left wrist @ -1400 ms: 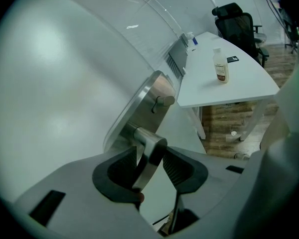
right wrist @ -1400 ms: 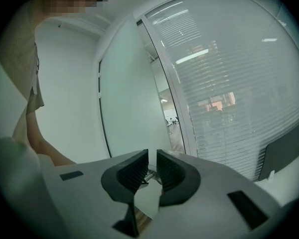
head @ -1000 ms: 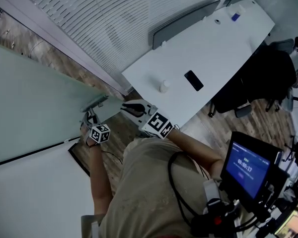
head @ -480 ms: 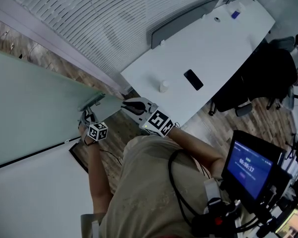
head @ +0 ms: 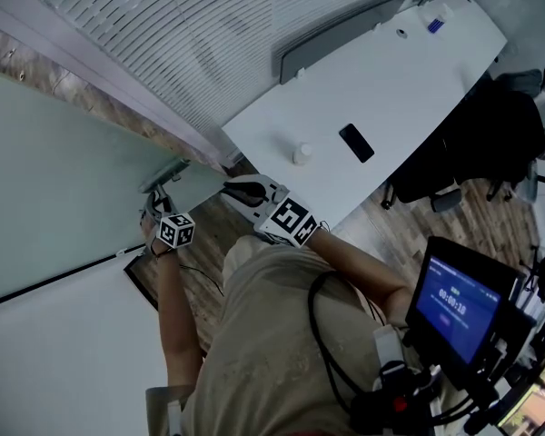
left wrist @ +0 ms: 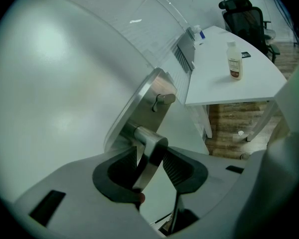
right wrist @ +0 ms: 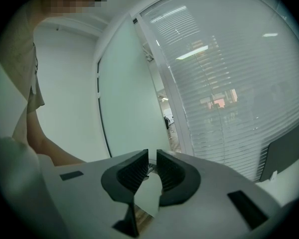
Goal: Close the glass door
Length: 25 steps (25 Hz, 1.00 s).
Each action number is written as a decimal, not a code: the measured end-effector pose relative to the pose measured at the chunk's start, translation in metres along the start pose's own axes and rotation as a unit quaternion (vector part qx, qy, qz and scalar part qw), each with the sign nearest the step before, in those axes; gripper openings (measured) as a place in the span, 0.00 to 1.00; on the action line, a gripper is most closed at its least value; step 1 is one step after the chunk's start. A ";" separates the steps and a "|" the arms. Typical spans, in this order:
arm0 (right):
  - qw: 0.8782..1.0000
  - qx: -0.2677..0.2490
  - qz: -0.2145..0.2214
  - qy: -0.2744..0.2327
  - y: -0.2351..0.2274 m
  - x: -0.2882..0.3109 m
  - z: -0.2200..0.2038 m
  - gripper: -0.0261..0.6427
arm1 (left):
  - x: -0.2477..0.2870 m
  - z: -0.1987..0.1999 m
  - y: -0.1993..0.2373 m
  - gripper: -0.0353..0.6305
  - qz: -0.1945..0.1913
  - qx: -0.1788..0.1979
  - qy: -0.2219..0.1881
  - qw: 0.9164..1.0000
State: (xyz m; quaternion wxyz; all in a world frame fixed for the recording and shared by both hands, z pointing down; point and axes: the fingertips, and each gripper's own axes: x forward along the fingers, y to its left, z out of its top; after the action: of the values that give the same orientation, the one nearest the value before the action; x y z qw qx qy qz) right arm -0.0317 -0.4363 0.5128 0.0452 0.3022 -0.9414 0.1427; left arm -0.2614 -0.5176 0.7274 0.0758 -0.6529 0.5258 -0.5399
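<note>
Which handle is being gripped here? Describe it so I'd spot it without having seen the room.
Find the large frosted glass door at the head view's left. On its edge nearest the white desk sits a metal plate, and the handle is the flat steel lever sticking out of it. The left tool is clamped on it, unlike the small round knob above.

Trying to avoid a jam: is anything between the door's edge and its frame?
Nothing visible does. The left gripper is shut on the handle. In the right gripper view, the gap between door and frame shows only the corridor beyond, with nothing close by.
</note>
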 end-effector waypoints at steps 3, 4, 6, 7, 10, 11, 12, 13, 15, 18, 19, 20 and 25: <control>1.000 0.001 0.000 0.002 0.000 0.004 0.002 0.11 | 0.001 0.004 0.002 0.31 -0.004 0.000 -0.005 1.000; 1.000 0.001 0.000 0.004 0.000 0.006 0.003 0.11 | 0.002 0.006 0.003 0.31 -0.005 0.000 -0.006 1.000; 1.000 0.001 0.000 0.007 0.000 0.012 0.004 0.11 | 0.005 0.011 0.005 0.31 -0.007 -0.001 -0.011 1.000; 1.000 0.001 0.000 0.008 -0.001 0.016 0.005 0.11 | 0.007 0.013 0.005 0.31 -0.009 -0.001 -0.013 1.000; 1.000 0.000 -0.004 0.011 -0.005 0.030 0.006 0.11 | 0.014 0.021 0.005 0.31 -0.017 0.002 -0.021 1.000; 1.000 -0.001 -0.006 0.013 -0.008 0.035 0.007 0.11 | 0.017 0.024 0.005 0.31 -0.021 0.002 -0.025 0.999; 1.000 -0.001 -0.009 0.014 -0.011 0.040 0.007 0.11 | 0.020 0.028 0.004 0.31 -0.026 0.002 -0.029 0.999; 1.000 0.001 -0.012 0.016 -0.015 0.044 0.008 0.11 | 0.023 0.033 0.003 0.31 -0.032 0.002 -0.031 0.999; 1.000 0.007 -0.017 0.018 -0.022 0.053 0.013 0.11 | 0.029 0.042 0.000 0.31 -0.042 0.000 -0.033 0.999; 0.999 0.011 -0.024 0.019 -0.031 0.069 0.020 0.11 | 0.039 0.053 0.002 0.31 -0.043 0.002 -0.034 0.998; 0.999 0.011 -0.027 0.019 -0.030 0.075 0.021 0.11 | 0.039 0.053 0.002 0.31 -0.042 0.002 -0.035 0.999; 0.999 0.009 -0.028 0.019 -0.024 0.080 0.021 0.11 | 0.038 0.051 0.003 0.31 -0.040 0.002 -0.036 0.999; 0.999 0.005 -0.037 0.020 -0.005 0.101 0.027 0.11 | 0.027 0.046 0.009 0.31 -0.052 -0.007 -0.043 0.998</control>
State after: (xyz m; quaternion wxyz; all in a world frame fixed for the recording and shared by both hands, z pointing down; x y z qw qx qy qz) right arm -0.1105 -0.5043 0.5053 0.0675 0.3343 -0.9278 0.1512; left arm -0.2348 -0.5637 0.7197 0.0658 -0.7027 0.4908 -0.5109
